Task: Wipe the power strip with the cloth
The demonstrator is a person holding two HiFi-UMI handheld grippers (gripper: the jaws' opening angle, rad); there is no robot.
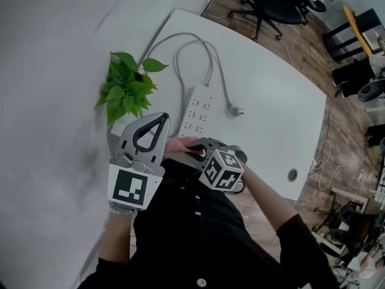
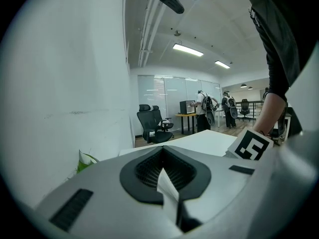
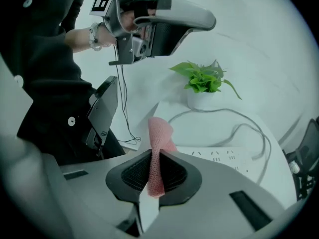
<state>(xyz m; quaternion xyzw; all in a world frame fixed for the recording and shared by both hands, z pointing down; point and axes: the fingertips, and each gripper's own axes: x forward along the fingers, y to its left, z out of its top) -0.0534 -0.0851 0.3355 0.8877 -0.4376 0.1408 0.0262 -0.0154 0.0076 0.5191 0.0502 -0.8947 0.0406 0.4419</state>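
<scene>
A white power strip [image 1: 198,109] lies on the white table [image 1: 271,95], its grey cable [image 1: 207,56] looping away to a plug [image 1: 236,109]. My right gripper [image 1: 189,146] hovers at the strip's near end, shut on a pink mesh cloth [image 1: 178,144]. In the right gripper view the cloth [image 3: 159,148] stands upright between the jaws of this gripper [image 3: 155,159], with the strip [image 3: 224,156] just beyond. My left gripper [image 1: 161,119] is raised beside the plant, shut and holding nothing. The left gripper view shows that gripper [image 2: 162,156] pointing out into the room.
A small potted plant [image 1: 127,88] stands against the wall left of the strip. A cable grommet [image 1: 292,174] sits near the table's right edge. Office chairs [image 1: 274,5] stand beyond the far end, and people [image 2: 205,109] are by a distant desk.
</scene>
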